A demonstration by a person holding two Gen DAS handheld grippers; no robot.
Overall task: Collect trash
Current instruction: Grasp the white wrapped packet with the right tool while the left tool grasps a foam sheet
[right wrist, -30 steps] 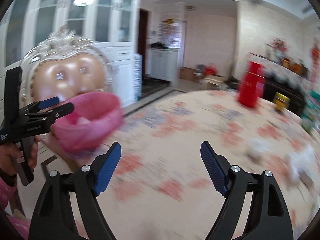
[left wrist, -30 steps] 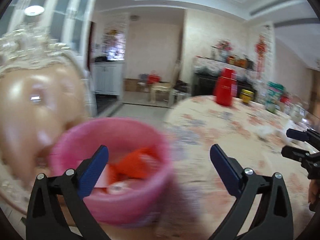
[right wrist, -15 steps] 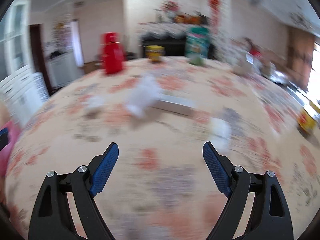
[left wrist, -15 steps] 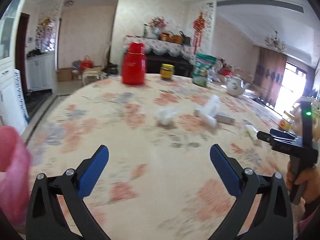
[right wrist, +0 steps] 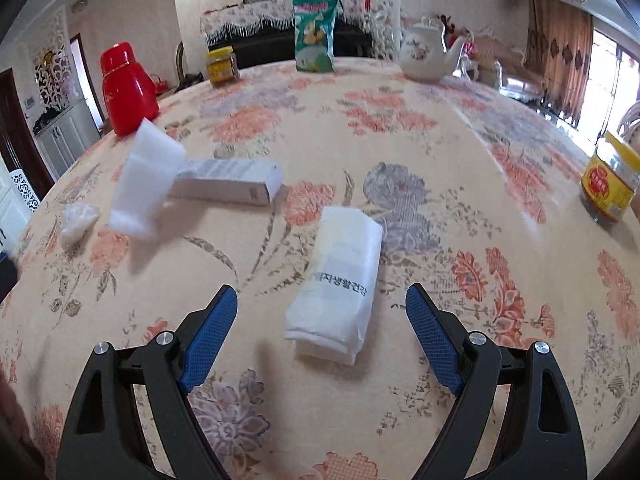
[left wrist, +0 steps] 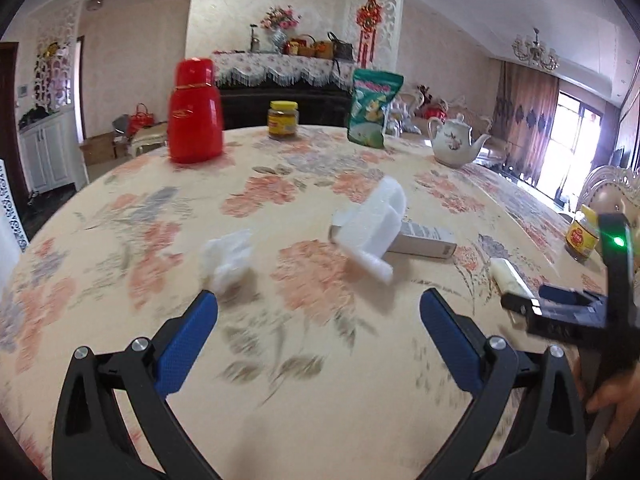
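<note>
**tidybot_fan:** Trash pickup looks like it's at the reach stage. Right gripper [right wrist: 322, 332] is spread wide and empty, hanging just above the table [right wrist: 460, 152] with the folded white packet [right wrist: 340, 276] lined up right between its fingers. Left gripper [left wrist: 318, 330] is spread too, holding nothing, closest to the crumpled tissue [left wrist: 228, 258]

**mopandbucket:** so next move is drop down and pinch the packet?

**tidybot_fan:** That's my guess. It lies flat and looks soft, so the fingers probably need to get low, nearly touching the cloth, and close across its narrow width. Other trash is further out: a white foam piece [right wrist: 146, 184] leaning on a long grey carton [right wrist: 228, 182], plus that tissue off to the left

**mopandbucket:** where does it all go though? any bin?

**tidybot_fan:** No bin in either view right now. Containers I can see are a red thermos [left wrist: 195, 112], a teapot [left wrist: 456, 144], two yellow-lidded jars [left wrist: 283, 119] [right wrist: 612, 184] with something brownish inside, and a green snack bag [left wrist: 374, 108]. Those look like keepers, not trash
</note>
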